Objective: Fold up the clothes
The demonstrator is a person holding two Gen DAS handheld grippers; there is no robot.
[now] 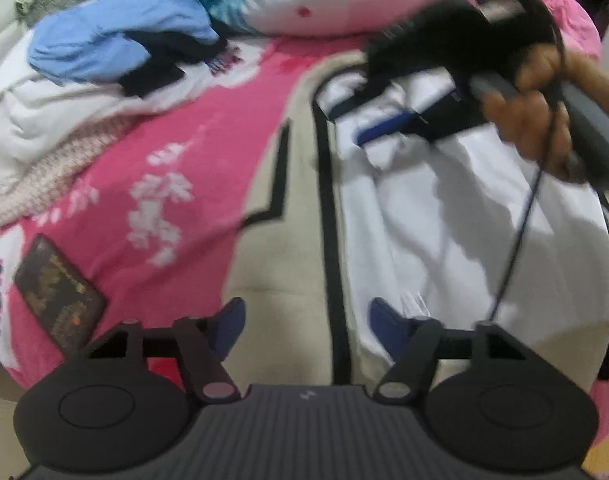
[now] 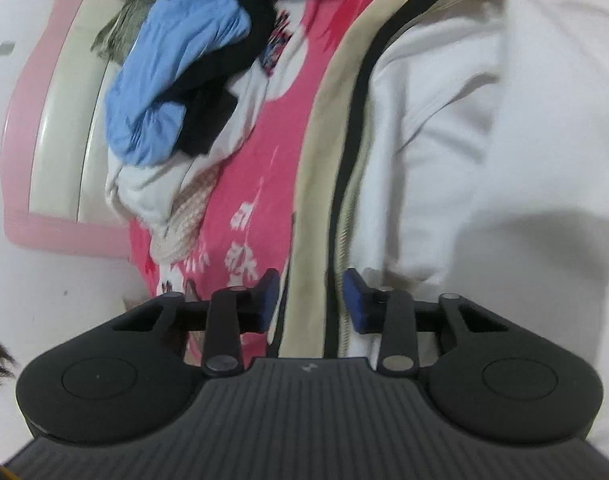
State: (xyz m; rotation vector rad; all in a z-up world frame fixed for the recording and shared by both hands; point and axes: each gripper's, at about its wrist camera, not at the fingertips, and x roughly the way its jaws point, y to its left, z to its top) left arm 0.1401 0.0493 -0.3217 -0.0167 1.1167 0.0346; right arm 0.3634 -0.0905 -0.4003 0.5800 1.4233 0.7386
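Left gripper [image 1: 304, 330] hangs spread wide with nothing between its blue pads, and I read it as released; directly under it lies the cream jacket [image 1: 276, 280] with black trim, spread on the pink bedspread [image 1: 192, 128]; just ahead and to its right a white garment [image 1: 444, 220] lies on the jacket's open front; off to its left sits a dark booklet [image 1: 58, 294]; farther ahead and right, my right gripper [image 2: 309, 300] is also parted and empty, its own view showing the jacket's zip edge between its pads and white cloth to its right; a hand [image 1: 544, 116] grips its handle; farthest ahead and left sits a heap of clothes [image 1: 116, 40], blue and black on top; my judgement: the jacket lies flat and unfolded, with both tools poised over it; the next fold would call for pinching an edge on each side together, though the blur leaves the exact edges uncertain
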